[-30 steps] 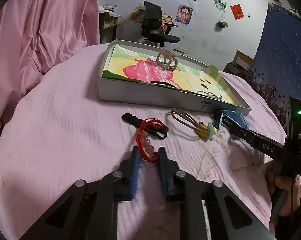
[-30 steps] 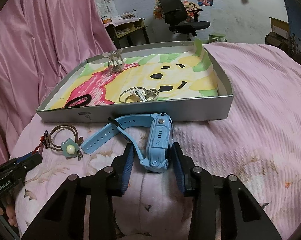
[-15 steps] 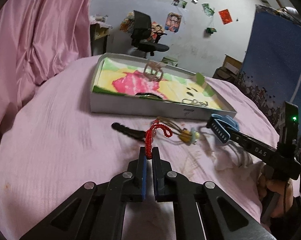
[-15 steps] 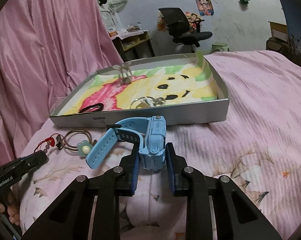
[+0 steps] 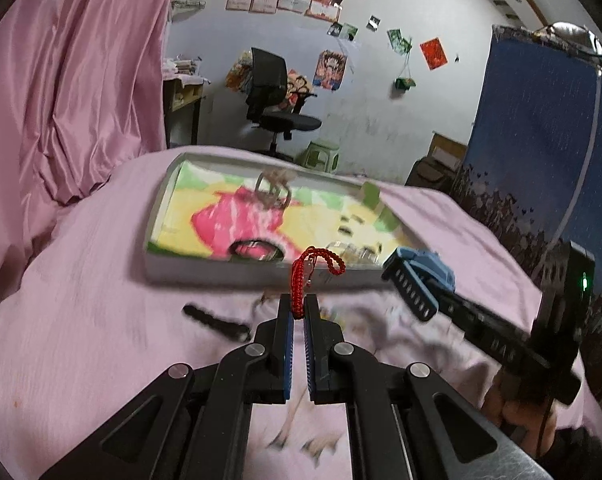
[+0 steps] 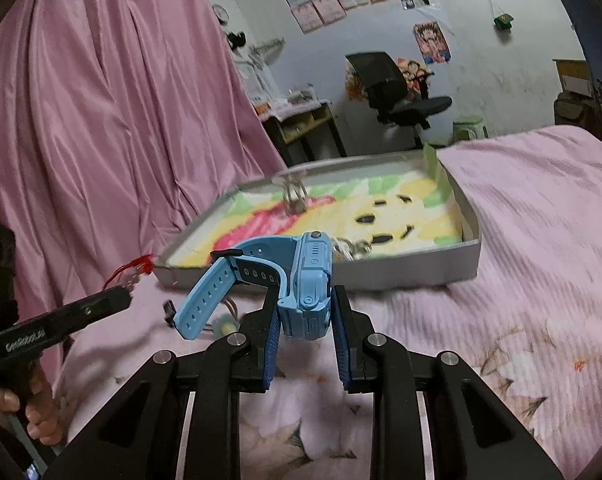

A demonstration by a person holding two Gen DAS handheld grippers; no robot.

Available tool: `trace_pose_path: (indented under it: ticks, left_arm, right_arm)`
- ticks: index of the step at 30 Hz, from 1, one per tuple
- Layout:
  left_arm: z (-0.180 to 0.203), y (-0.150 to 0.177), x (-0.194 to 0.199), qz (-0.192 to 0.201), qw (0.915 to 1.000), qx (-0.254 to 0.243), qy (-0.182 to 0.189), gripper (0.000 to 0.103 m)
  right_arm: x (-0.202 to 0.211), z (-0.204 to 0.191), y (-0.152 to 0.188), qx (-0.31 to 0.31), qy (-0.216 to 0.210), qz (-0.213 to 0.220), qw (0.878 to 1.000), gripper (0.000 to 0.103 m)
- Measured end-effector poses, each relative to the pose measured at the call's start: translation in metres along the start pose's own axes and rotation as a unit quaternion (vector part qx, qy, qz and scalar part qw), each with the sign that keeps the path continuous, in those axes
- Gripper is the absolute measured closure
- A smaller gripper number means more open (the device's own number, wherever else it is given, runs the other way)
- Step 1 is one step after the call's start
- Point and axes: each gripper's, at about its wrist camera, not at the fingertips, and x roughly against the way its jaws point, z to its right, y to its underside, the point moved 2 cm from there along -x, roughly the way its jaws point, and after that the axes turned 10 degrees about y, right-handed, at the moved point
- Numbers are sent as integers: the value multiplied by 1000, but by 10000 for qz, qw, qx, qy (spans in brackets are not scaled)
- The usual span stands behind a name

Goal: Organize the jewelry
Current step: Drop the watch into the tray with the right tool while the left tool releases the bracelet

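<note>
My left gripper [image 5: 298, 307] is shut on a red cord bracelet [image 5: 301, 276], lifted above the pink bedspread in front of the grey tray [image 5: 157, 236]. My right gripper [image 6: 306, 312] is shut on a blue watch [image 6: 307, 284], raised off the bed; its strap [image 6: 205, 300] hangs to the left. The tray [image 6: 471, 236] has a colourful picture liner and holds a clear hair claw [image 5: 275, 190], a black hair tie [image 5: 253, 249] and clear glasses-like pieces [image 6: 351, 247]. In the right wrist view the left gripper [image 6: 127, 294] appears at left with the red bracelet [image 6: 139, 270].
A black beaded piece [image 5: 215, 322] and a hair tie with a pale flower [image 6: 225, 324] lie on the bedspread in front of the tray. Pink curtain [image 6: 101, 120] hangs at left. An office chair [image 5: 275, 100] and a desk stand beyond the bed.
Both grippers have risen and moved toward the tray, carrying the red bracelet and the blue watch higher off the bed. A second ago both were open around their items.
</note>
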Motion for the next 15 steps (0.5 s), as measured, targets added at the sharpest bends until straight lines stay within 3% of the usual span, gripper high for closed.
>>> trace_pose_path:
  ticks: [8, 15]
  left_arm:
    - [4, -36, -33, 123, 9999, -40, 50, 98]
    - [-15, -58, -70, 60, 9995, 302, -2, 98]
  right_arm:
    - [-13, 3, -23, -151, -4, 238, 9996, 81]
    - [-43, 17, -52, -218, 355, 310, 9986, 81]
